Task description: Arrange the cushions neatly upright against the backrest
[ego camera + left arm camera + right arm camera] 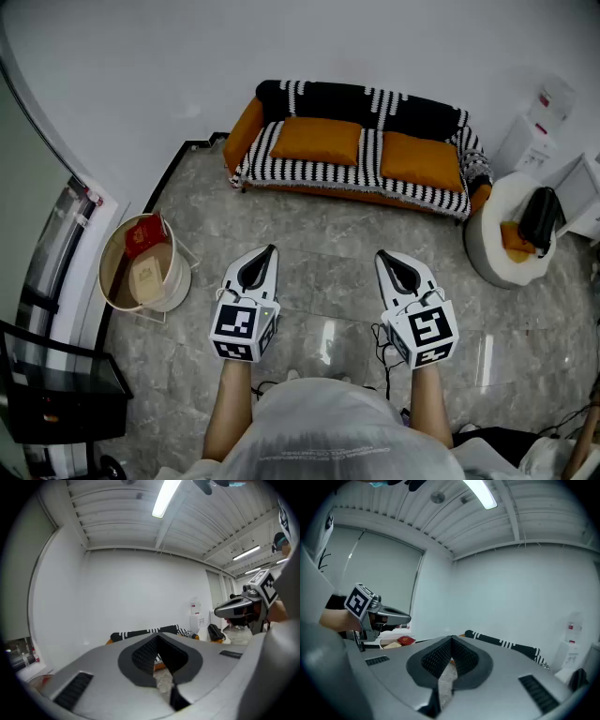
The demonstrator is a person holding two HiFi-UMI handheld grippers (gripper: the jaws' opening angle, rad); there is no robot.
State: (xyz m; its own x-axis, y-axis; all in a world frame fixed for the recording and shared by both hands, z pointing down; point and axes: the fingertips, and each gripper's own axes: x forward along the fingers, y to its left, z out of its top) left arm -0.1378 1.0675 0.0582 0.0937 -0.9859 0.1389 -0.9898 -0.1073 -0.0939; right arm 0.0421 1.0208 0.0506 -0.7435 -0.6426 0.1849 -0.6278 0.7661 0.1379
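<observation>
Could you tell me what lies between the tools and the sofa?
Only bare floor, in the head view, separates the left tool and right tool from the sofa.

**Silver-grey grippers, marker cubes, pale top**

The silver-grey plastic left gripper (271, 250) and matching right gripper (380, 254) taper to points. Each has a dark grey teardrop recess lined with black textured pads (145, 656). A white cube with black square markers (239, 328) backs each gripper. Thin black cables (384, 352) run beneath the right gripper. The person wears a translucent white top (328, 427).
</observation>
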